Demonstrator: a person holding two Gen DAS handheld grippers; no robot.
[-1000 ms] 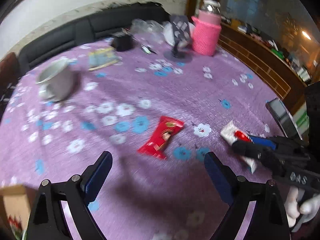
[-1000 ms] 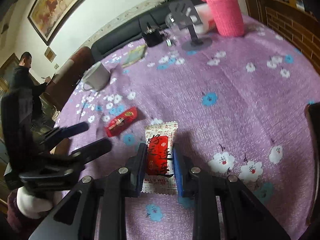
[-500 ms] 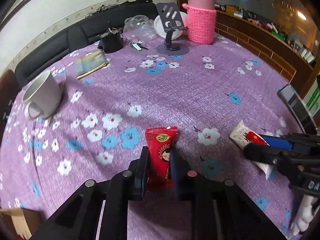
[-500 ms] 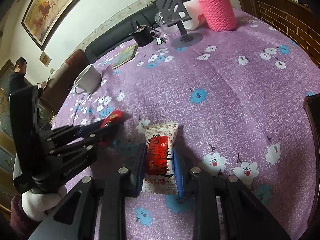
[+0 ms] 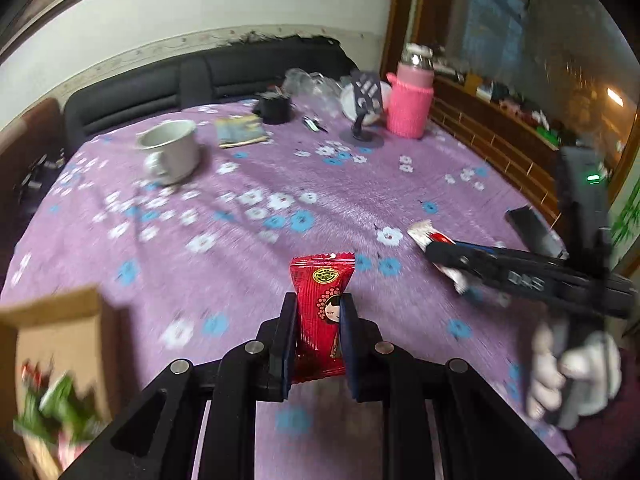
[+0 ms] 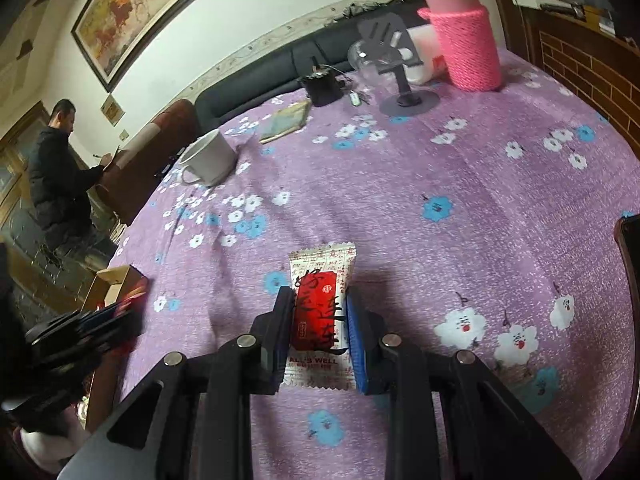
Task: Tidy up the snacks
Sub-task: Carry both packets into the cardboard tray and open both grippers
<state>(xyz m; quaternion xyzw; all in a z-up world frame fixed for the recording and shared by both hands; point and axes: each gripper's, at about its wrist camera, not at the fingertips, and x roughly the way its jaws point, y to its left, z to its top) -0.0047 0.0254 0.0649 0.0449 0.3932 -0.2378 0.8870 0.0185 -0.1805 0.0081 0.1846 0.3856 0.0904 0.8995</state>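
Left fingers (image 5: 318,342): clamped on glossy red crinkle-edged snack packet (image 5: 321,312), cartoon face printed.
Right fingers (image 6: 318,338): clamped on white-and-red foil snack packet (image 6: 320,312).
Clearance: purple floral tabletop (image 6: 460,184) bare ahead of both; open cardboard box (image 5: 60,344) left of left fingers.

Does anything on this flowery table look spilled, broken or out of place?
Nothing stands out. The white mug and the pink-sleeved bottle stand upright, and no spill shows on the purple tablecloth. The left gripper holds a red snack packet, the right gripper a white-and-red snack packet, both unbroken.
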